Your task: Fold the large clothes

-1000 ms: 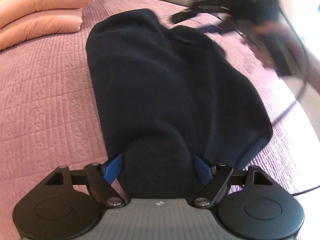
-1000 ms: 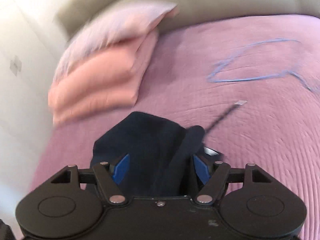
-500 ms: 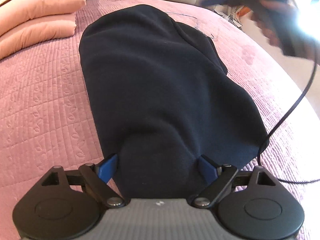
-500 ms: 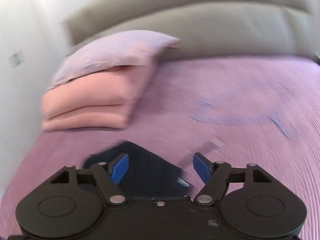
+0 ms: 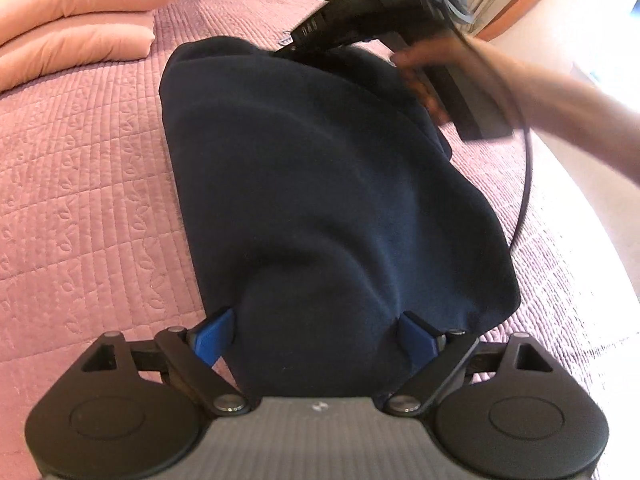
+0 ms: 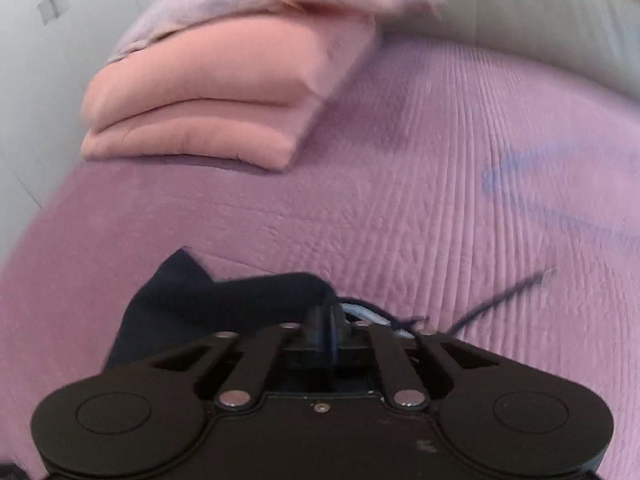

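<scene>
A dark navy garment [image 5: 320, 200] lies folded lengthwise on the purple quilted bed [image 5: 80, 200]. My left gripper [image 5: 316, 332] is open, its blue pads on either side of the garment's near end, which bulges between them. My right gripper [image 6: 326, 328] is shut on the garment's far edge [image 6: 224, 296], with a cord end beside it. In the left wrist view the right gripper [image 5: 360, 20] and the hand holding it show at the garment's far right corner.
Folded pink bedding [image 6: 216, 96] is stacked at the head of the bed, also in the left wrist view [image 5: 80, 20]. A grey headboard [image 6: 540, 20] stands behind. A blue cable [image 6: 540, 184] lies on the quilt. A black cable [image 5: 526, 184] hangs right.
My right gripper has come down from above onto the garment's far edge and shut on it. My left gripper stays open around the near end.
</scene>
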The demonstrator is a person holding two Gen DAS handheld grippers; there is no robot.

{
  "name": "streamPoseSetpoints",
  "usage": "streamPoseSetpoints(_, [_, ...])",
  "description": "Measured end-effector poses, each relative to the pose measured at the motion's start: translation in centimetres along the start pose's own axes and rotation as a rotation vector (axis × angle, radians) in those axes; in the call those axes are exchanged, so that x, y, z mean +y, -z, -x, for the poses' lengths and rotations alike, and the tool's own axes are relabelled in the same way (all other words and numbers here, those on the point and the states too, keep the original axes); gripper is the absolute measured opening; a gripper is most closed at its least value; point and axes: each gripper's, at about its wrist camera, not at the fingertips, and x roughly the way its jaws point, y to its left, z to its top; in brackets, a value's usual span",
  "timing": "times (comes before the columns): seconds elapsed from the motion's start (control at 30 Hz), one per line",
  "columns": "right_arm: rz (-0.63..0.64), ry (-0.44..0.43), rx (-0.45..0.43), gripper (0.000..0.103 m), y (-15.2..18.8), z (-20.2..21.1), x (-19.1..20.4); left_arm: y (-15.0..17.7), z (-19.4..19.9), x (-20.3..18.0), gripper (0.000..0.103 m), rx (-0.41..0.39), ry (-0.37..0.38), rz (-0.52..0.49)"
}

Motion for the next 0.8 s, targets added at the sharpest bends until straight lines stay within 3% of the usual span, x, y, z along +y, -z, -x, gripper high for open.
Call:
streamPoseSetpoints(0.07, [0.009,0.139,-0.043,0.002,0.6,0.7,1.2,-0.1,0.1,-0.2,0.090,0.002,-0.007,0.005])
streamPoseSetpoints(0.17, [-0.105,0.200,-0.079,0.000,0.3,-0.2,-0.6,-0.2,0.3,-0.6,0.090,-0.007,-0.020,-0.007])
streamPoseSetpoints(0.23, [-0.110,0.241,-0.063,0.000,0.5,-1.3,-2.1,-0.2,0.6,-0.8,0.090,-0.010,-0.021,-0.020])
streamPoseSetpoints(0.3, [-0.067,0.352,0.017,0.000,1.4,-3.3,-2.9,0.0,0.3,-0.8,0.090,-0.001,-0.031,-0.013])
streamPoseSetpoints(0.33, [-0.103,0.354,0.049,0.000,2.3,-3.7,-3.9,0.2,0.1,-0.8,0.090,0.000,-0.041,-0.006])
streamPoseSetpoints(0.4, [-0.283,0.299,-0.005,0.000,3.3,-2.0,-6.5,0.6,0.0,-0.9,0.090,0.001,-0.060,0.013])
streamPoseSetpoints(0.47, [-0.367,0.205,-0.035,0.000,3.9,0.0,-7.9,0.8,0.1,-0.9,0.090,0.002,-0.070,0.041])
streamPoseSetpoints(0.53, [-0.452,0.149,-0.085,0.053,4.1,2.7,-9.0,0.9,0.3,-1.0,0.090,0.012,-0.076,0.054])
streamPoseSetpoints(0.6, [-0.542,0.076,-0.147,0.088,4.2,5.5,-9.9,1.3,0.5,-0.7,0.090,0.026,-0.071,0.082])
streamPoseSetpoints(0.7, [-0.553,-0.019,-0.196,0.093,4.2,9.5,-9.0,1.9,0.3,0.4,0.090,0.081,-0.012,0.178])
streamPoseSetpoints(0.73, [-0.488,-0.042,-0.151,0.098,4.1,9.6,-8.0,2.1,0.2,0.8,0.090,0.097,0.014,0.215])
streamPoseSetpoints(0.8, [-0.320,-0.040,-0.021,0.098,4.4,8.4,-5.6,2.3,0.7,1.4,0.086,0.116,0.063,0.255])
